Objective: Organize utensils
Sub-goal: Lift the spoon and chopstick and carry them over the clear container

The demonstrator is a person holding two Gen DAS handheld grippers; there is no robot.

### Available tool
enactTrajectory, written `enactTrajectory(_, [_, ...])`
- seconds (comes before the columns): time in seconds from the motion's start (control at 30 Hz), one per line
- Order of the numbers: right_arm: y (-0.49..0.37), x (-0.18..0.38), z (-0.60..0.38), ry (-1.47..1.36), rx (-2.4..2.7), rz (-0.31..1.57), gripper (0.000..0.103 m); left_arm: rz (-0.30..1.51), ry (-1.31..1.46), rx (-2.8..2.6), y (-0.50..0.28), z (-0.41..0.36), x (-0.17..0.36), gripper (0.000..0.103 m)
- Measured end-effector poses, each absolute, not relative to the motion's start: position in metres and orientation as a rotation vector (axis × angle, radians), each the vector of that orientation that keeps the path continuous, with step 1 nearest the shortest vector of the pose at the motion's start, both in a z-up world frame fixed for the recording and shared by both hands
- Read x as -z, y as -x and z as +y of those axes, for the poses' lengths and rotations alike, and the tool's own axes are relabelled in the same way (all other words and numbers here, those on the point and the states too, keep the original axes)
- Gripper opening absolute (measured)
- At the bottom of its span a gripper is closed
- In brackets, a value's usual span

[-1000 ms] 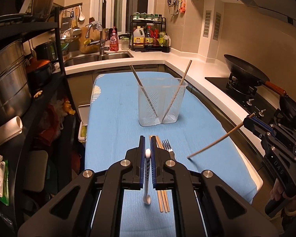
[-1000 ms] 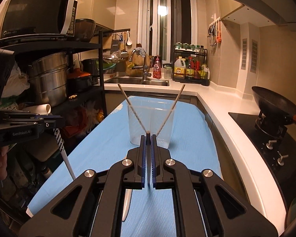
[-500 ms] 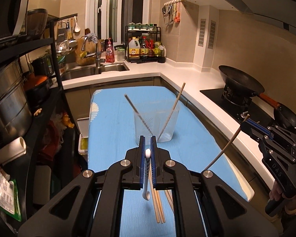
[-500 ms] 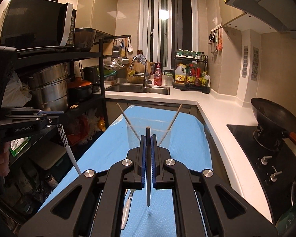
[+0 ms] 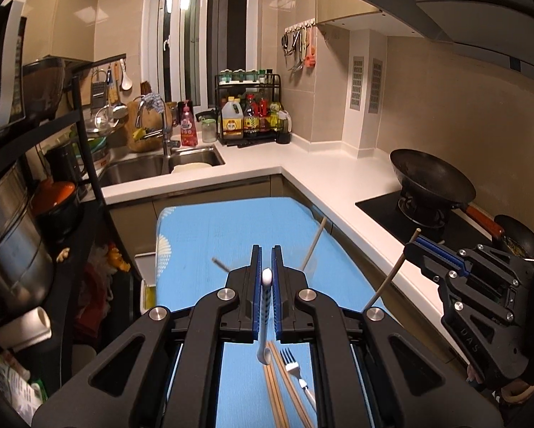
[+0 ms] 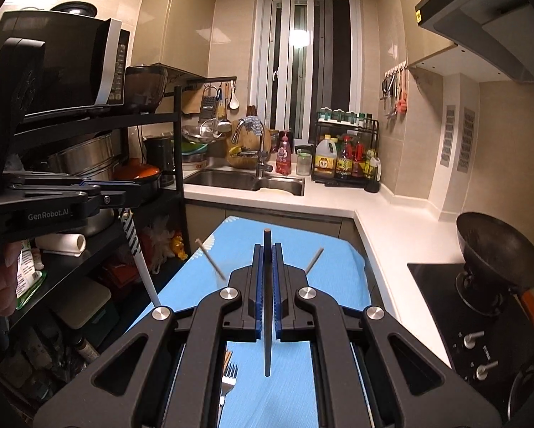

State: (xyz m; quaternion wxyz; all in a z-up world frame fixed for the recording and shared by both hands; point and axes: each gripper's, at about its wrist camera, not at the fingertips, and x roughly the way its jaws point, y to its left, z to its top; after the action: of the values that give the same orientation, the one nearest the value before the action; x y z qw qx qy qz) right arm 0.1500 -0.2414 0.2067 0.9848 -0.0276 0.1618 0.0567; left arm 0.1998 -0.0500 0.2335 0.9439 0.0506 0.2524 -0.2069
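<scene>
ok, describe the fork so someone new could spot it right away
Start at the blue table in the middle of the kitchen. At its near end, below the left gripper, lies the fork, beside loose wooden chopsticks. It is the only metal piece there, with tines.

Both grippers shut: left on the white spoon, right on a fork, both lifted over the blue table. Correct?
Not quite. The right gripper is shut on a chopstick; the fork lies on the blue table, per the right wrist view. Left gripper does hold the white spoon.
</scene>
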Motion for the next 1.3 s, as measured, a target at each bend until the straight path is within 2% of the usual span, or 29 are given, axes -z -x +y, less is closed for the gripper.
enactTrajectory(0.53, [-0.237,-0.244,-0.238,0.077,-0.107,0.238,0.005,0.437,-0.08,0.437,-0.281,-0.083,-0.269,0.005])
enactTrajectory(1.0, [-0.291,-0.19,-0.247,0.04,-0.112,0.328,0.005,0.536,-0.077,0.415,-0.348,-0.095,-0.2,0.005])
enactTrajectory(1.3, [-0.299,-0.165,-0.25,0.023,-0.112,0.377,0.005,0.573,-0.098,0.38,-0.363,-0.093,-0.173,0.005])
